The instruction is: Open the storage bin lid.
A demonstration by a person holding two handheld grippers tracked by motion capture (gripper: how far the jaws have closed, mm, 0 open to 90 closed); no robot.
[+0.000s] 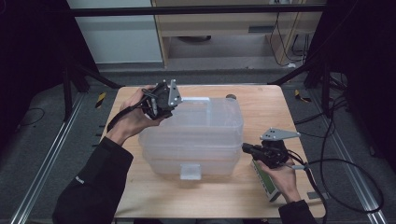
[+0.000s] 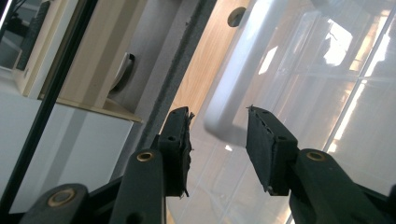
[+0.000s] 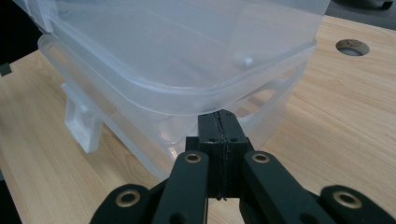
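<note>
A clear plastic storage box (image 1: 196,154) stands mid-table with its clear lid (image 1: 210,119) resting on top, and a white latch (image 1: 190,171) hangs on its near side. At the box's far left corner my left gripper (image 1: 174,108) is open. The lid's white handle (image 2: 233,84) ends between the jaws, and I see gaps on both sides of it. At the box's right near corner my right gripper (image 1: 244,148) is shut. Its tips (image 3: 219,120) are pressed together with nothing between them, right under the lid's rim (image 3: 261,77).
A flat green and white object (image 1: 265,184) lies under the right hand near the table's front right corner. A round hole (image 1: 230,97) sits in the wooden table (image 1: 154,196) behind the box. Cables (image 1: 345,163) trail off the right edge.
</note>
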